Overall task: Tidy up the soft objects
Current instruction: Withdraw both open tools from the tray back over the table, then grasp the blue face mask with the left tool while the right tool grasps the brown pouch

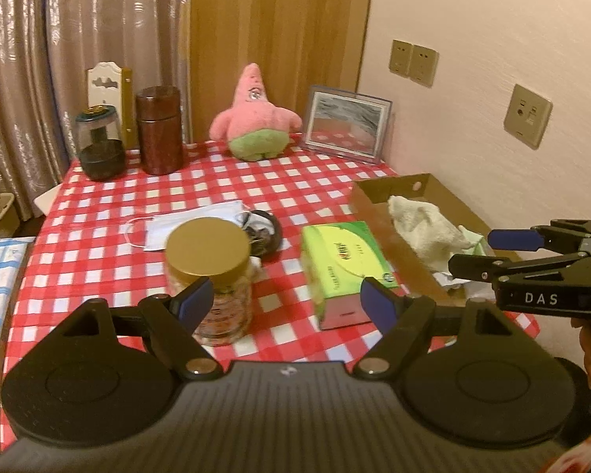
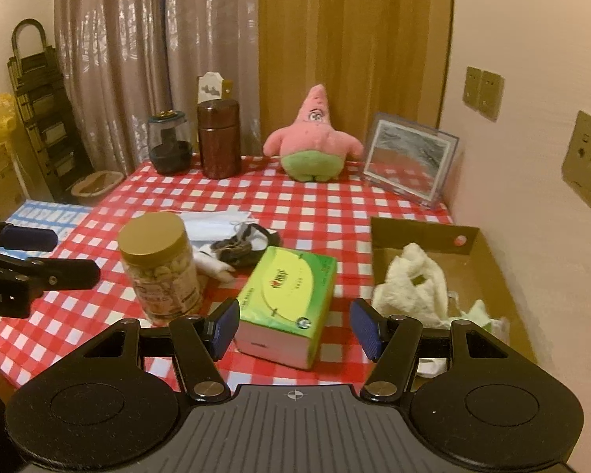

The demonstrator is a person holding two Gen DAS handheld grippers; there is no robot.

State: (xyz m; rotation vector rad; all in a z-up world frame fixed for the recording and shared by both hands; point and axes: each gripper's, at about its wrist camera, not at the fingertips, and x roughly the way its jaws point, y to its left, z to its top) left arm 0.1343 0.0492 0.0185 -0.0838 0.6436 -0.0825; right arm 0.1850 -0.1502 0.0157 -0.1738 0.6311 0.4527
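Cardboard box [image 2: 488, 272] at surface right edge collects soft items; white towel [image 2: 413, 287] already inside. Pink plush [image 2: 315, 138] waits at far edge. Left gripper [image 1: 287, 303], right gripper [image 2: 293, 325] both released, empty.

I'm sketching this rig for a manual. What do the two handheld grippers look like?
Both match. The left gripper and right gripper have a ribbed dark grey body, two round black discs, black linkage arms with silver pivot pins, and blue ribbed pads. White lettering marks the side. No cables or sleeves show.
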